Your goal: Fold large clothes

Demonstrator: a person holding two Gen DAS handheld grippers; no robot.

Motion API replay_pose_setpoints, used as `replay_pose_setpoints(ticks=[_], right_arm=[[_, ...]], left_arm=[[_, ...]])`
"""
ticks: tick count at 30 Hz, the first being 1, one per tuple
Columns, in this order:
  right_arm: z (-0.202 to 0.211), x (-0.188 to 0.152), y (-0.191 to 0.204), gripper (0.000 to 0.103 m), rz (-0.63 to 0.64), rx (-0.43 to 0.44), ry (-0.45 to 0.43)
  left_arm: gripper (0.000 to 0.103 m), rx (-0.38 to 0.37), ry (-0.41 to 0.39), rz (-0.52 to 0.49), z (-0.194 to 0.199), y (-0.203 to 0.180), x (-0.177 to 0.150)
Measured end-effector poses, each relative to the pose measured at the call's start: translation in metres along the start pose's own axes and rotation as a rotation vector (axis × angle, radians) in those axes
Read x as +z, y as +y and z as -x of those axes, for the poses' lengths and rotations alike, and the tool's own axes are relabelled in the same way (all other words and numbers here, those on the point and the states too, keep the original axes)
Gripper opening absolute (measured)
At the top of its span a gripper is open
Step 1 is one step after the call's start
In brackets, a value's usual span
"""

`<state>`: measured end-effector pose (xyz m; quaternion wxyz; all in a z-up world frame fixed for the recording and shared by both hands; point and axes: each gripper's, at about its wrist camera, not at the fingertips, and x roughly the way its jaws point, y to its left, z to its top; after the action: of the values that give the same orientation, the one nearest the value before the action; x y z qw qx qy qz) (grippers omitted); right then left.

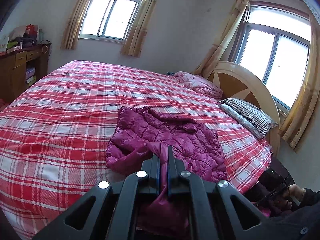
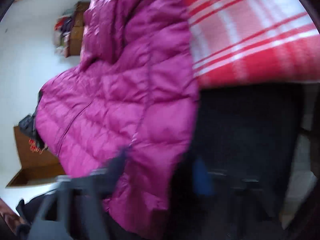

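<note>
The letters "DAS" stand in white on a black device (image 1: pixel 275 193) held in a hand (image 1: pixel 295 193) at the lower right; nothing else is legible.

Magenta quilted puffer jacket (image 1: pixel 170 138) is lying crumpled near bed's (image 1: pixel 60 110) near edge, hem being draped over that edge.

A big bed (image 1: pixel 60 108) is covered by a red-and-white plaid sheet, with a wooden headboard (image 1: pixel 240 84) seen at the right. A crumpled magenta puffer jacket (image 1: pixel 160 136) is spread on the sheet at the near edge. Right against the headboard, a striped pillow (image 1: pixel 248 116) is laid, and a folded pink quilt (image 1: pixel 198 84) is parked just beyond it.
</note>
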<state>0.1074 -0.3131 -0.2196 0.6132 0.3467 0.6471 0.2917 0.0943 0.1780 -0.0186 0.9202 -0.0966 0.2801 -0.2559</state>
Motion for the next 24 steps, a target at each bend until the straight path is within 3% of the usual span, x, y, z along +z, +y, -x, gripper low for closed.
replay_pose_setpoints(ticks=[5,8,14,18,24], right_arm=[[0.073,0.007,0.048,0.009,0.138,0.081,-0.239],[0.125,0.02,0.075,0.009,0.216,0.085,-0.373],[0.178,0.084,0.104,0.008,0.274,0.051,-0.552],[0.172,0.134,0.102,0.008,0.245,0.024,-0.599],[0.159,0.224,0.071,0.008,0.125,0.006,-0.568]], left_arm=[[0.004,-0.053,-0.048,0.064,0.02,0.005,0.012],[0.004,-0.054,-0.08,0.047,0.022,0.002,0.027],[0.004,-0.046,-0.087,0.023,-0.032,0.015,0.069],[0.004,-0.022,-0.041,0.038,-0.086,0.033,0.09],[0.004,0.107,0.063,0.066,-0.176,0.066,0.094]])
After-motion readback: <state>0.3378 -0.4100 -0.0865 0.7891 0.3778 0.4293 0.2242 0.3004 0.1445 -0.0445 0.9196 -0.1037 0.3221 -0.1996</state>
